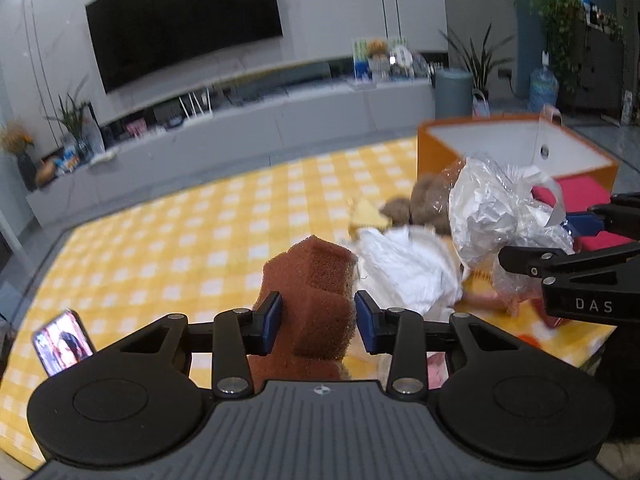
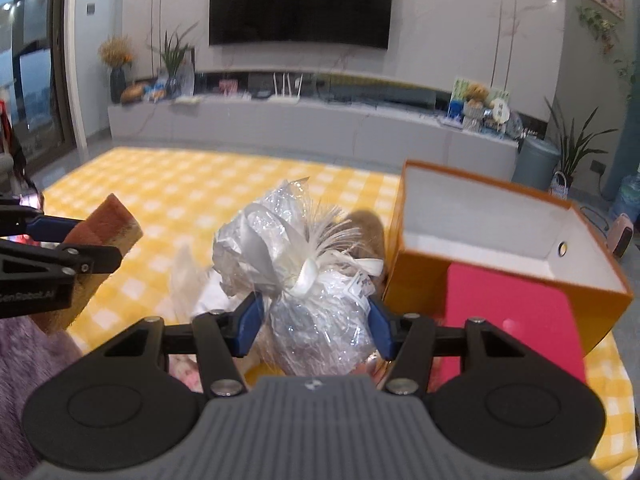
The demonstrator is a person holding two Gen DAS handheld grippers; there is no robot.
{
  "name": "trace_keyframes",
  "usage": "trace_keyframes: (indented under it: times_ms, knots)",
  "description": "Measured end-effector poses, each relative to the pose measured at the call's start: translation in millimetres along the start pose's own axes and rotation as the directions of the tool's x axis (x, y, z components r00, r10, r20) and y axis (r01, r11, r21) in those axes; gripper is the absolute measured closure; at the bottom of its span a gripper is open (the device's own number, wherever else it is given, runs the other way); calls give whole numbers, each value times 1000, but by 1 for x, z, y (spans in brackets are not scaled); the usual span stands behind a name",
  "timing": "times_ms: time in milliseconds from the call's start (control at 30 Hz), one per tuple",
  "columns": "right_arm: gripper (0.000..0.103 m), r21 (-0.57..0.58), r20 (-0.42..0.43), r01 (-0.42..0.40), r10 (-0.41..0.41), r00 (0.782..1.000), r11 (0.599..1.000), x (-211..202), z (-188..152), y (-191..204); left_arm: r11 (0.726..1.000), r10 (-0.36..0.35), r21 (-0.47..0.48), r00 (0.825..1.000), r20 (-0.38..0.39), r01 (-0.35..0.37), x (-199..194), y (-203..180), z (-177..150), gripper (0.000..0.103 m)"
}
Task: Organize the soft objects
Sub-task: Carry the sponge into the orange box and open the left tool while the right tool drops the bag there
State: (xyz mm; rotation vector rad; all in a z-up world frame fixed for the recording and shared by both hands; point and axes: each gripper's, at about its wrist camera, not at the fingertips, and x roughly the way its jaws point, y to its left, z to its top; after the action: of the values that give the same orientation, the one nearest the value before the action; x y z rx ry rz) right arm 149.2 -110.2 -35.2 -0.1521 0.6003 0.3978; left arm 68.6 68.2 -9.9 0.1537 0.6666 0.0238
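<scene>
Left gripper: blue pads pressed into both sides of a brown sponge, clamped on it at mid-height. The foam bulges above the pads, so the squeeze looks firm enough to carry it.

Right gripper: jaws clamped on a crinkled clear plastic bundle tied with a white ribbon. The grip sits below the knot, on the fat part, probably because the loose top would slip.

Both items appear raised off the yellow checked blanket; judged step: carrying them toward the orange box, upper right of the right wrist view, open top, white inside, seemingly empty.

Around: a red flat pad lies in front of the box, lower right. A brown plush toy and a white crumpled cloth lie on the blanket behind the sponge. A phone stands at lower left of the left wrist view.

In the way: the box's near wall must be cleared. The two grippers are close together, so they may collide.
</scene>
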Motion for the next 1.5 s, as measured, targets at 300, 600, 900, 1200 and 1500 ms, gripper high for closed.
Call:
trace_keyframes:
  times_ms: [300,600,900,1200,1500]
  knots:
    - [47,20,59,-8,7,998,1000,-40,36,-25,975,-194,-89,974,122,205,-19,-14,53,58]
    - [47,-4,-18,113,-113,993,994,-44,102,-98,897,-388,-140,899,203,419,17,-43,125,58]
    - [46,-121,-139,169,-185,973,978,4,145,-168,824,-506,-198,847,165,531,97,-76,174,58]
    - [46,-17,-317,195,-190,929,981,106,133,-225,820,-533,-240,846,10,519,180,-103,175,58]
    - [45,31,-440,180,-148,886,983,170,101,-234,846,-518,-199,851,-86,494,216,-122,157,59]
